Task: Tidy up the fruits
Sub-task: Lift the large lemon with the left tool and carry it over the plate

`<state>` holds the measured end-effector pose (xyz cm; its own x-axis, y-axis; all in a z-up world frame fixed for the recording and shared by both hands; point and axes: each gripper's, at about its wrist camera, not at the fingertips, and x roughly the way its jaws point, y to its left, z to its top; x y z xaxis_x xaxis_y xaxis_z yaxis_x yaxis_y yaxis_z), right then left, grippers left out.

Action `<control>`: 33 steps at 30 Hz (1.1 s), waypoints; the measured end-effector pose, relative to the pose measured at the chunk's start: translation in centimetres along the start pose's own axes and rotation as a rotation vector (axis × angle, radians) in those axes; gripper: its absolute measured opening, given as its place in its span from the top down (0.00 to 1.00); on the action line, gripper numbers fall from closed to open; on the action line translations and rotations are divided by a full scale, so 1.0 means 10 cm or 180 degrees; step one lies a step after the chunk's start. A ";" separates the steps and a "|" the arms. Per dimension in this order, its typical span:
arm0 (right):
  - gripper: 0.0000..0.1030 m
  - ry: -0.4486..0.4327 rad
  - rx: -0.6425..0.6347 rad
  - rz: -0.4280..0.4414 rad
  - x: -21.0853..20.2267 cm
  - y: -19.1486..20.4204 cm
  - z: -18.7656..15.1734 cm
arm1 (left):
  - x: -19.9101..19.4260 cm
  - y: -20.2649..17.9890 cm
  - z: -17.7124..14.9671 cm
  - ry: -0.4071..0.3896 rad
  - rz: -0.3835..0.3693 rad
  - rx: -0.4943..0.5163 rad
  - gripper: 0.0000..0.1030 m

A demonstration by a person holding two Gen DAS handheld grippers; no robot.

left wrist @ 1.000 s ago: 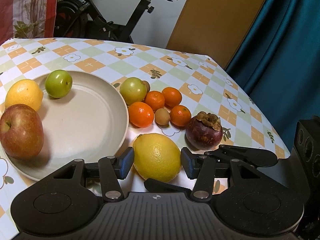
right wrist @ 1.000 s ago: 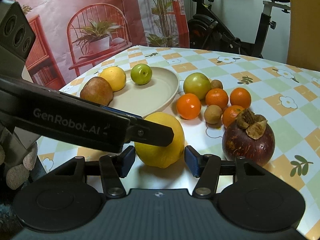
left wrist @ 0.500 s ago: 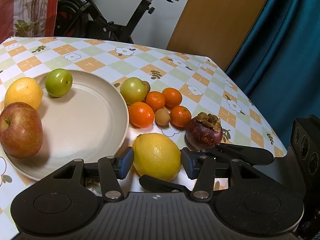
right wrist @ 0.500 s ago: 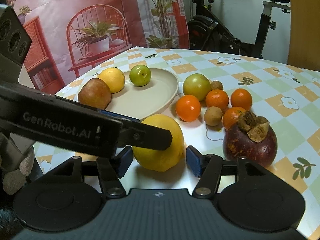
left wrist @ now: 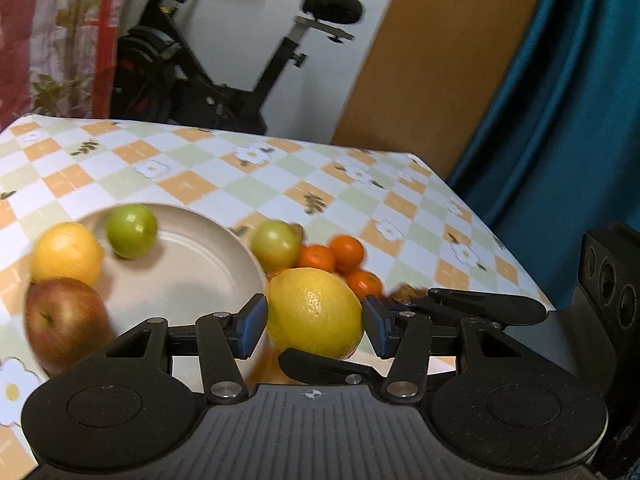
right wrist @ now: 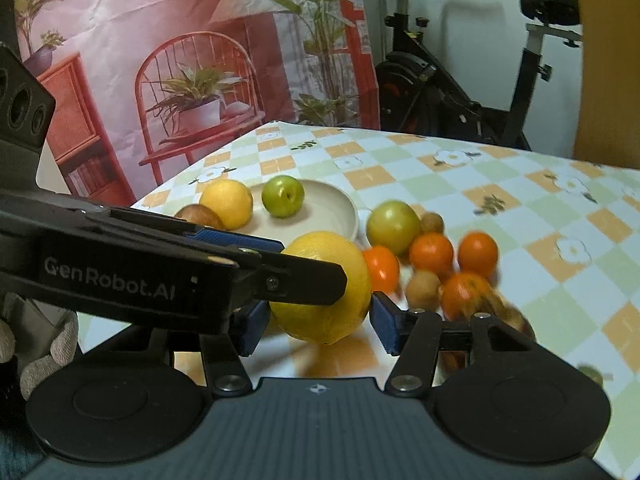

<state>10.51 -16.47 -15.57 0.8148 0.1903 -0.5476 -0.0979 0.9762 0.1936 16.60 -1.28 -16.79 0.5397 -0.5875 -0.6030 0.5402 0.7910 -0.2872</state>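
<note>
A large yellow lemon [left wrist: 314, 312] sits between the blue pads of both grippers and is lifted off the table. My left gripper [left wrist: 314, 326] and my right gripper [right wrist: 316, 322] both close on it from crossing directions; the left gripper's finger [right wrist: 296, 280] crosses the lemon [right wrist: 324, 286] in the right wrist view. The beige plate [left wrist: 200, 268] at the left holds a red apple [left wrist: 66, 320], a second lemon [left wrist: 66, 254] and a green plum [left wrist: 131, 230].
On the checkered tablecloth beside the plate lie a green fruit [left wrist: 276, 240], several small oranges [right wrist: 432, 254], brown kiwis [right wrist: 422, 290] and a partly hidden mangosteen [right wrist: 504, 312]. An exercise bike [left wrist: 224, 80] stands behind the table, a teal curtain [left wrist: 560, 100] at the right.
Both grippers have risen and tilted up with the lemon between them; the lemon has left the tablecloth. The views are motion-blurred and the table fruits now sit lower and farther off.
</note>
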 end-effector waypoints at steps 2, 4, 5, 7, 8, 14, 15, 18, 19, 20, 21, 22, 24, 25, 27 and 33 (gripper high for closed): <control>0.44 0.0011 -0.0031 0.0056 0.10 0.03 0.10 | -0.01 0.10 0.06 -0.0016 0.0082 -0.0055 0.47; 0.44 0.0032 -0.0082 0.0116 0.22 0.06 0.19 | 0.02 0.20 0.13 0.0014 0.0152 -0.0099 0.47; 0.44 0.0050 -0.0120 0.0139 0.29 0.08 0.23 | 0.04 0.26 0.17 0.0034 0.0179 -0.0119 0.47; 0.44 0.0091 -0.0182 0.0162 0.43 0.11 0.30 | 0.09 0.37 0.23 0.0066 0.0222 -0.0178 0.47; 0.44 0.0109 -0.0211 0.0170 0.51 0.12 0.33 | 0.12 0.43 0.27 0.0080 0.0238 -0.0215 0.47; 0.44 0.0231 -0.0326 0.0132 0.87 0.10 0.48 | 0.33 0.65 0.43 0.0152 0.0286 -0.0387 0.47; 0.44 0.0249 -0.0351 0.0116 0.92 0.10 0.49 | 0.35 0.69 0.44 0.0156 0.0290 -0.0401 0.47; 0.44 0.0288 -0.0403 0.0084 1.02 0.07 0.55 | 0.42 0.74 0.47 0.0156 0.0298 -0.0434 0.47; 0.44 0.0301 -0.0410 0.0081 1.05 0.05 0.56 | 0.44 0.75 0.48 0.0166 0.0291 -0.0456 0.47; 0.44 0.0310 -0.0420 0.0073 1.08 0.04 0.58 | 0.46 0.77 0.49 0.0174 0.0274 -0.0480 0.47; 0.44 0.0312 -0.0432 0.0064 1.09 0.03 0.59 | 0.46 0.78 0.48 0.0177 0.0263 -0.0489 0.47; 0.44 0.0312 -0.0443 0.0049 1.11 0.02 0.60 | 0.47 0.78 0.47 0.0179 0.0262 -0.0490 0.47; 0.44 0.0318 -0.0436 0.0037 1.14 -0.01 0.61 | 0.48 0.80 0.47 0.0183 0.0273 -0.0494 0.48; 0.44 0.0319 -0.0430 0.0046 1.15 -0.01 0.62 | 0.49 0.81 0.46 0.0177 0.0274 -0.0507 0.48; 0.44 0.0303 -0.0467 0.0034 1.16 0.00 0.63 | 0.49 0.81 0.46 0.0179 0.0284 -0.0523 0.48; 0.44 0.0303 -0.0512 0.0001 1.18 0.02 0.66 | 0.53 0.80 0.48 0.0220 0.0315 -0.0487 0.46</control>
<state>23.82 -14.72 -16.62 0.7577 0.1921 -0.6236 -0.1945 0.9787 0.0652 26.93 1.13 -18.69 0.5367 -0.4967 -0.6821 0.3794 0.8641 -0.3307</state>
